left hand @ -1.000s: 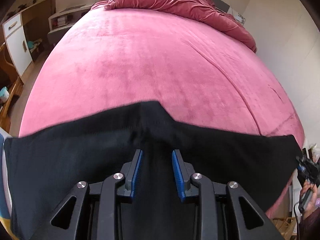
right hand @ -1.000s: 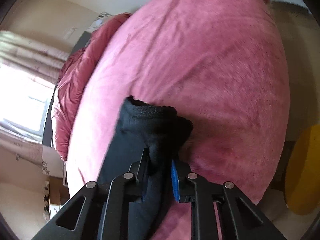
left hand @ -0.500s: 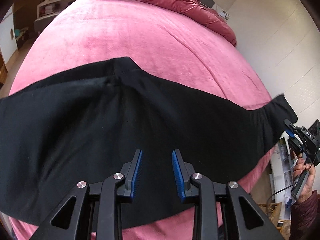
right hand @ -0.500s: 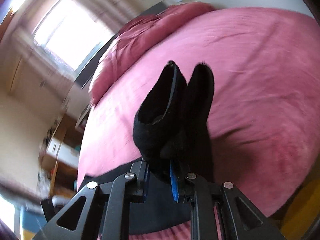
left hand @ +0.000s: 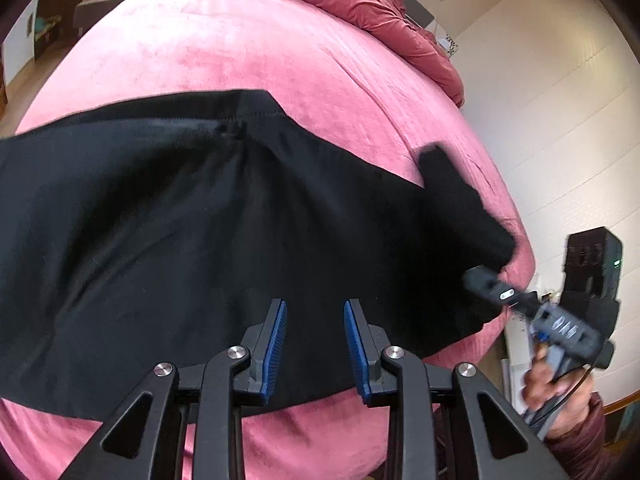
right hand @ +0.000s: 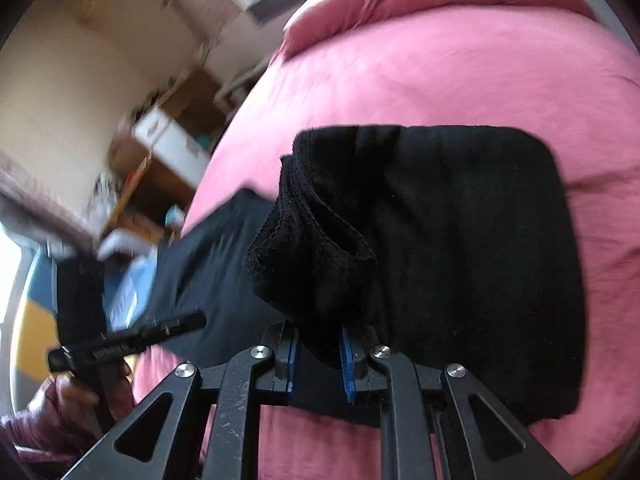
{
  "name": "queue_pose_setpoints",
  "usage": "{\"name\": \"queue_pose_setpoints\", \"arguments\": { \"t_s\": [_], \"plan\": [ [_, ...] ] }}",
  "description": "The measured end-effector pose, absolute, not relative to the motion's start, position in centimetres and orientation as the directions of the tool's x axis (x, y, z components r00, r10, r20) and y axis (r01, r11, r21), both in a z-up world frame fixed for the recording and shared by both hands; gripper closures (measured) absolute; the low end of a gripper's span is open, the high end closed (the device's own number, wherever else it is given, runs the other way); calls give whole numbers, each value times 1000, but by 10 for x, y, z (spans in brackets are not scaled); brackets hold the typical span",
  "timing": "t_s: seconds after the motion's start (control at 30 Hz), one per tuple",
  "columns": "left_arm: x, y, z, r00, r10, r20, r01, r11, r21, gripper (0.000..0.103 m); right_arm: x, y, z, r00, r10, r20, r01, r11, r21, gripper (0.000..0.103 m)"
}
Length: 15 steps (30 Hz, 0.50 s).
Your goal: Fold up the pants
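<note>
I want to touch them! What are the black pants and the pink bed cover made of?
The pants look like soft, matte knit cloth, maybe fleecy: the cuff held in the right tool shows a fuzzy ribbed edge. The bed cover looks like velvety plush, with a short nap showing light and dark streaks. Exact fibers can't be told.
</note>
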<state>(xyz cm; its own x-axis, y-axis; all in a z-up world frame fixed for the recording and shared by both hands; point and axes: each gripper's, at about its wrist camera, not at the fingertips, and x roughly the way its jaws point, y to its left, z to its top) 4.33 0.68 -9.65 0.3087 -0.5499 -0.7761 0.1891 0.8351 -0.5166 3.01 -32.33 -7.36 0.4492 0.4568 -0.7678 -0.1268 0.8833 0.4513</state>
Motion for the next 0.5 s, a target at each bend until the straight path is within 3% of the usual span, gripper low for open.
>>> {"name": "queue_pose_setpoints", "arguments": {
  "t_s": [0.3,0.43,0.47,0.5],
  "plan": [
    [49,-2,-96,274,-622,-733,203,783,-588,73,30,-279,-110,360,407,-840,-190,913,361,85],
    [63,-24,-94,217,-678,-702,201,735,-647,69,29,-268,-110,363,380,-851,-215,923,320,80],
    [67,-28,-95,203,-689,-695,197,724,-661,68,28,-267,-106,366,384,-848,-221,921,322,76],
    [70,-31,-96,192,-696,-691,189,718,-670,68,29,-265,-105,360,405,-840,-225,912,343,65]
  ]
}}
